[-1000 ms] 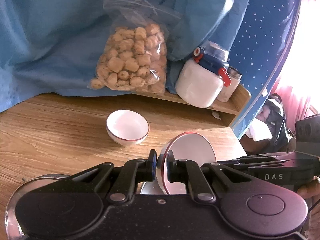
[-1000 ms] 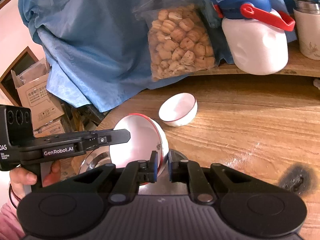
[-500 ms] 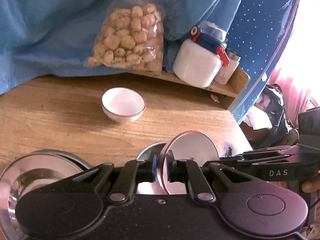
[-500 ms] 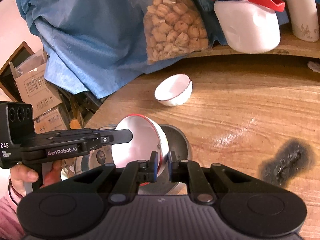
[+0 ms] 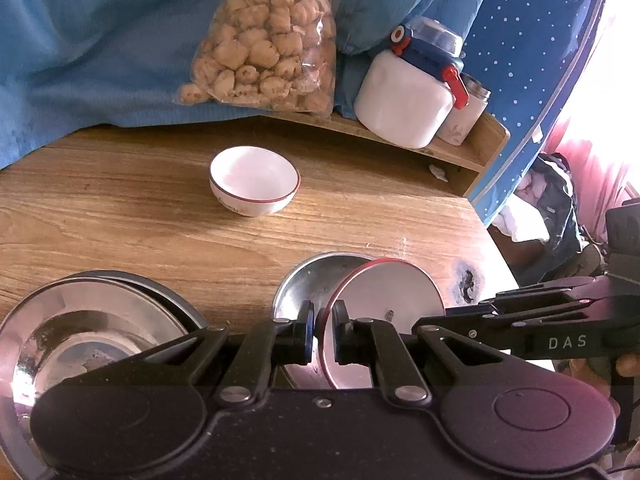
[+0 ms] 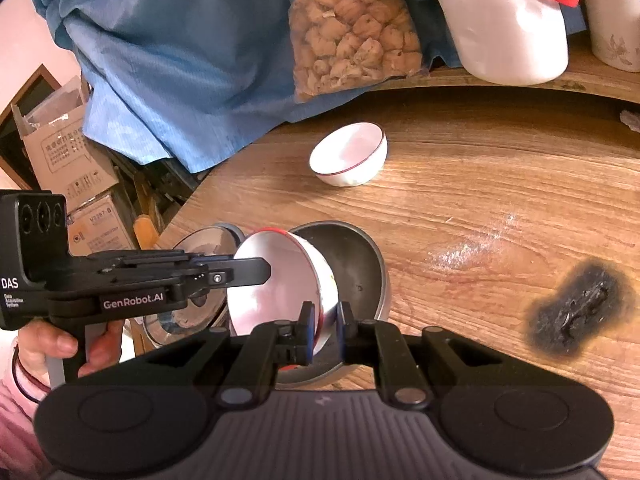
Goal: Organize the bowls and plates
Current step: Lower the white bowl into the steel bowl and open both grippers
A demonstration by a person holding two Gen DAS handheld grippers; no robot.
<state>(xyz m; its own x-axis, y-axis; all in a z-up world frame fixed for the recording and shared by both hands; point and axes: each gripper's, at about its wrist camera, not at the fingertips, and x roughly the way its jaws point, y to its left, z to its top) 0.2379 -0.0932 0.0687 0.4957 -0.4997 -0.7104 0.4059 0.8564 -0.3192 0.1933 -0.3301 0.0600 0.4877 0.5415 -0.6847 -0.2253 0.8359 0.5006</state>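
**Two claws clamp one tilted bowl over a steel bowl**

The left claw (image 5: 324,330) pinches the near-left rim of a red-rimmed white bowl (image 5: 384,312); the right claw (image 6: 323,330) grips the same bowl (image 6: 276,288) on its opposite rim. Both are closed on it. The bowl is tipped on edge, its opening facing left in the right wrist view, over a steel bowl (image 6: 356,268) at the near edge of the wooden surface (image 6: 480,200).

Readable writing: "GenRobot.AI" and "DAS" on the left tool in the right wrist view, "DAS" on the right tool in the left one. Print on the cardboard boxes (image 6: 68,160) at far left is too small to read.

A second white bowl (image 5: 254,180) stands upright farther back, well apart. Stacked steel plates (image 5: 80,328) lie at near left. A burn mark (image 6: 580,308) scars the wood at right. On the far shelf (image 5: 452,148): a bag of snacks (image 5: 264,52), a white jar (image 5: 404,100) and a cup (image 5: 466,116), before blue cloth (image 5: 100,40).
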